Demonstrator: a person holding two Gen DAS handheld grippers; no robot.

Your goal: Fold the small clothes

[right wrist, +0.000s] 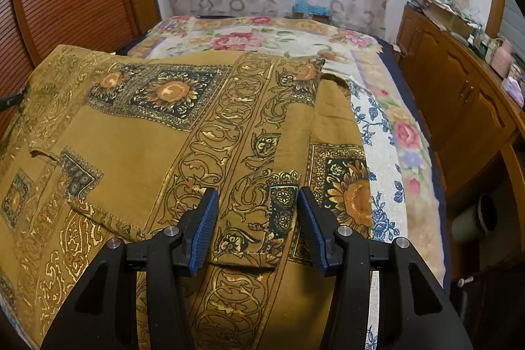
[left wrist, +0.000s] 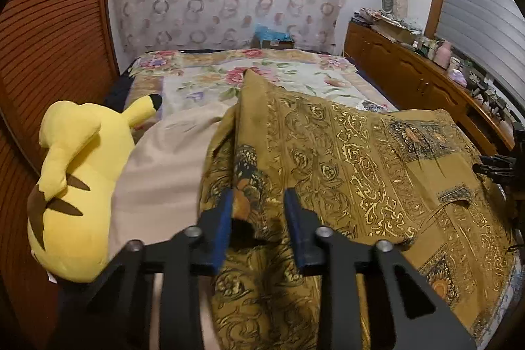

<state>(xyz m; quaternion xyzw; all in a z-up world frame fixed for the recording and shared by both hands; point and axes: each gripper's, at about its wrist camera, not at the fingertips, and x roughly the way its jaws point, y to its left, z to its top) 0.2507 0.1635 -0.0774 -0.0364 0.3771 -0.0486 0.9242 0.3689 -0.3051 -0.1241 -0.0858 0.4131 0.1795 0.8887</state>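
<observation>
A mustard-brown garment (left wrist: 344, 159) with gold scrolls and sunflower squares lies spread on the bed; it also fills the right wrist view (right wrist: 137, 153). My left gripper (left wrist: 259, 195) is open, its blue pads either side of a bunched, raised fold at the garment's left edge. My right gripper (right wrist: 257, 195) is open, its pads straddling a folded-over hem of the garment near the bed's front. The right gripper's black tip shows at the far right of the left wrist view (left wrist: 498, 166).
A yellow Pikachu plush (left wrist: 75, 186) lies at the bed's left on a beige sheet (left wrist: 164, 166). The floral bedspread (right wrist: 262, 35) stretches back to a curtain. A wooden cabinet (right wrist: 459, 107) with clutter runs along the right. A slatted wooden door (left wrist: 49, 48) stands at left.
</observation>
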